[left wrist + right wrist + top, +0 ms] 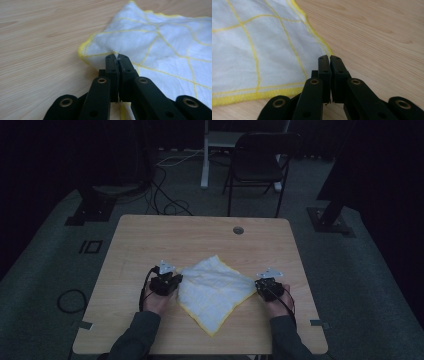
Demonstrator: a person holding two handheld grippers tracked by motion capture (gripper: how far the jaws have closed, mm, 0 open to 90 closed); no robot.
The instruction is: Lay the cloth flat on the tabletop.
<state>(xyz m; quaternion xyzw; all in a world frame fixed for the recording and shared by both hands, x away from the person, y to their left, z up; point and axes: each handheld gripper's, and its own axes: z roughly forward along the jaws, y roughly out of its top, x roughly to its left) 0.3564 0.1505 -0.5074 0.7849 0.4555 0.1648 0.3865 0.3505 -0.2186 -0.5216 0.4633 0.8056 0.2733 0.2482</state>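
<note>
Cloth (214, 290) corners vanish between pinched jaws: left gripper (117, 58) grips visibly; right gripper (329, 58) closed, its hold hard to confirm.

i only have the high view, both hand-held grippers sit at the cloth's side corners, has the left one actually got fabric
Observer: Yes. The left hand-held gripper has its jaws shut on a bunched fold of the cloth at the yellow hem.
Operator: and the right one
Observer: The right hand-held gripper is shut too, right at the yellow corner; whether fabric is pinched there is hidden.
Operator: any pattern on the cloth
Observer: Thin yellow grid lines cross the white fabric.
</note>
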